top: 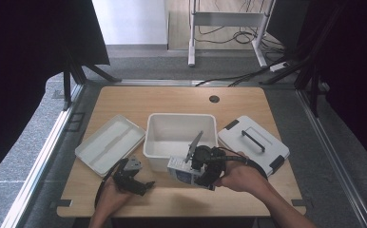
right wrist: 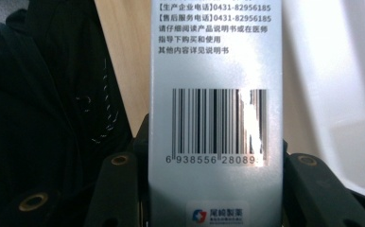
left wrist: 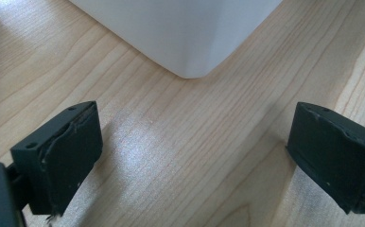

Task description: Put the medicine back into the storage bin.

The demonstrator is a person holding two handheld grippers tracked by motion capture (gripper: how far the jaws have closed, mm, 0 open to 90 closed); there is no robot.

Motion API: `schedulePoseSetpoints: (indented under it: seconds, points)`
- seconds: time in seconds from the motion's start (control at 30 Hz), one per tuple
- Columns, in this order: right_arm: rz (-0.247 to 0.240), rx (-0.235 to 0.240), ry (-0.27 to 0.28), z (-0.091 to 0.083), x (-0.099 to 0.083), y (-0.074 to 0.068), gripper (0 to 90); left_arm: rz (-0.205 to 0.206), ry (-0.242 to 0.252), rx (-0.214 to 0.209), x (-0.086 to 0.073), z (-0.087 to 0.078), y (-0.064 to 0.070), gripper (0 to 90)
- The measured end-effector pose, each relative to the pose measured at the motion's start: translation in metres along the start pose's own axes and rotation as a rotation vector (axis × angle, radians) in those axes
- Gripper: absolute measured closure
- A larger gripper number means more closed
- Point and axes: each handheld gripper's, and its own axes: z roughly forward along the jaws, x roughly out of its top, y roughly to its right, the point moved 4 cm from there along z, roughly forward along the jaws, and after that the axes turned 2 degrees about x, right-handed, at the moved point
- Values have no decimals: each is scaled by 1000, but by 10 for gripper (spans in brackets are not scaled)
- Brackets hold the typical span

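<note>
The white tub (top: pixel 181 134) sat empty mid-bench (top: pixel 172 97), a tray (top: pixel 109 143) to its left and a lidded case (top: pixel 254 142) to its right, while the right tool (top: pixel 204 172) clamped a small box (top: pixel 181 172) lying lengthwise along the tub's near wall and the left tool (top: pixel 136 183) gaped empty nearby.

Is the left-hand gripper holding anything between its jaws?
No. The left gripper has its jaws wide apart, with bare wooden table between them.

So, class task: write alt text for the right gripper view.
A silver-grey medicine box with a barcode and Chinese print stands clamped between the right gripper's black jaws. Behind it lie the wooden table and the white bin.
</note>
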Motion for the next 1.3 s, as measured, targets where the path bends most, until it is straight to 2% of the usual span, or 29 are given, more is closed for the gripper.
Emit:
schedulePoseSetpoints:
  seconds: [0.17, 0.33, 0.57, 0.73, 0.9, 1.1, 1.3]
  points:
    - [10, -21, 27, -21, 11, 10, 562, -2, 3, 1, 0, 0, 0, 39]
    - [47, -62, 64, -38, 21, 28, 563, -5, 3, 1, 0, 0, 0, 40]
    - [96, -125, 88, -44, 33, 55, 564, -5, 3, 1, 0, 0, 0, 40]
    - [132, -162, 93, -33, 38, 76, 564, -4, 1, 1, 0, 0, 0, 41]
    - [155, -180, 81, -13, 38, 92, 564, -6, 3, 2, 0, 0, 0, 41]
    - [179, -175, 81, 14, 35, 105, 563, -6, 3, 2, 0, 0, 0, 41]
    - [205, -146, 70, 41, 30, 113, 562, -4, 2, 2, 0, 0, 0, 42]
